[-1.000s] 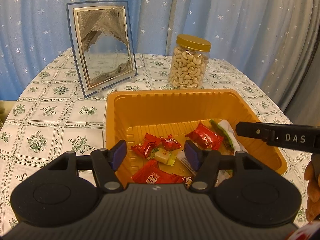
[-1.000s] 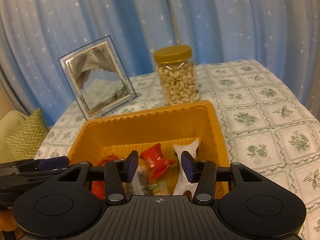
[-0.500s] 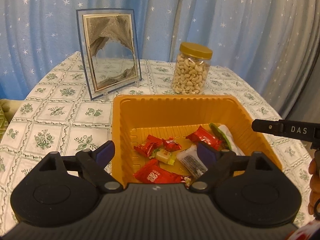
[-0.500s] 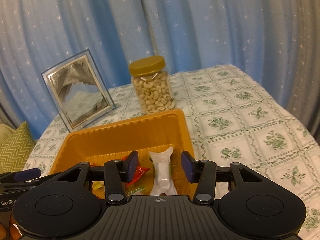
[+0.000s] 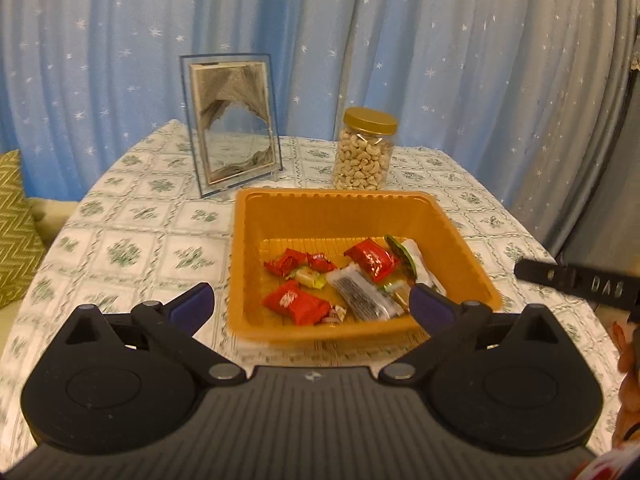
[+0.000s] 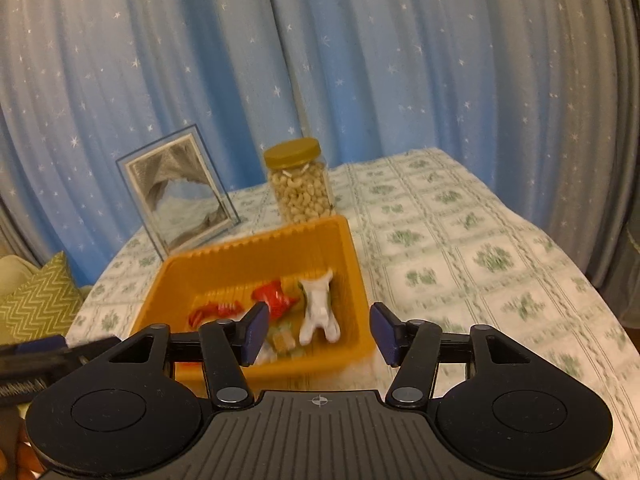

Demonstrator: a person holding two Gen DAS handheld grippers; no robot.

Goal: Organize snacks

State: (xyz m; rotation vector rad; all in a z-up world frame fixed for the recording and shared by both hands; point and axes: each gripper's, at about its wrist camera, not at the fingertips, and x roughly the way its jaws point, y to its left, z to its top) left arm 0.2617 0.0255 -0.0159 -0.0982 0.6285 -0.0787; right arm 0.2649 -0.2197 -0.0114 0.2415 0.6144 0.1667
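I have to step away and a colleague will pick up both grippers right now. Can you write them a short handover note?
Left gripper: open, empty, held back from the near rim of the orange tray.
Right gripper: open, empty, above the tray's near right corner.
Done: wrapped snacks lie in the tray, among them red packets, a dark bar and a white packet.
Cashew jar stands upright behind the tray, beside the picture frame.
Left: no loose snacks visible on the tablecloth; probably finished.
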